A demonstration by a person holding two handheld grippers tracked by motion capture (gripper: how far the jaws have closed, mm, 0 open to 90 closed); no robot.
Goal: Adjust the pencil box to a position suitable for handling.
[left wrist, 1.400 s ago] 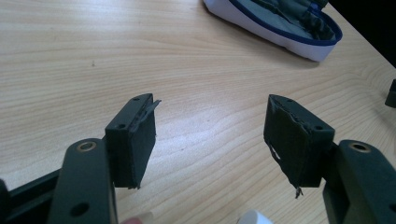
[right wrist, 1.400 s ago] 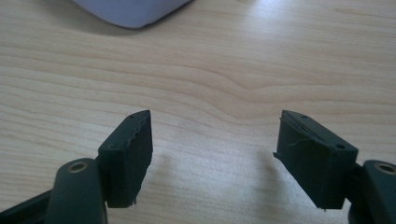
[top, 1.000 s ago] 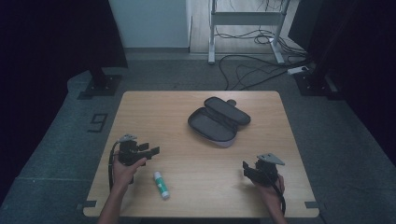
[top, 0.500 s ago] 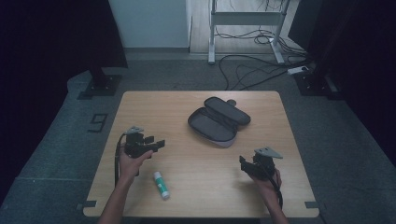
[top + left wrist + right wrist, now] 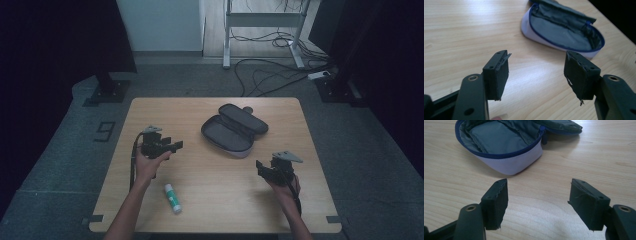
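Note:
An open grey pencil pouch (image 5: pixel 234 129) with a blue zip lies at the table's middle, unzipped and showing its dark lining. A white glue stick with a green label (image 5: pixel 173 197) lies near the front edge. My left gripper (image 5: pixel 176 145) hovers left of the pouch, pointing right towards it, jaws open and empty. In the left gripper view the left gripper (image 5: pixel 537 72) faces the pouch (image 5: pixel 564 27). My right gripper (image 5: pixel 260 166) sits to the front right of the pouch, open. Its jaws have just closed slightly with nothing between them. The right gripper view has the right gripper (image 5: pixel 537 200) short of the pouch (image 5: pixel 499 142).
The wooden table (image 5: pixel 150 110) stands on a grey floor. Cables and a metal frame (image 5: pixel 260 20) lie beyond the far edge. Dark stands flank the table at the back left and right.
My left hand has moved away from the front edge and to the right, towards the pouch. The right hand has shifted a little farther from the front edge.

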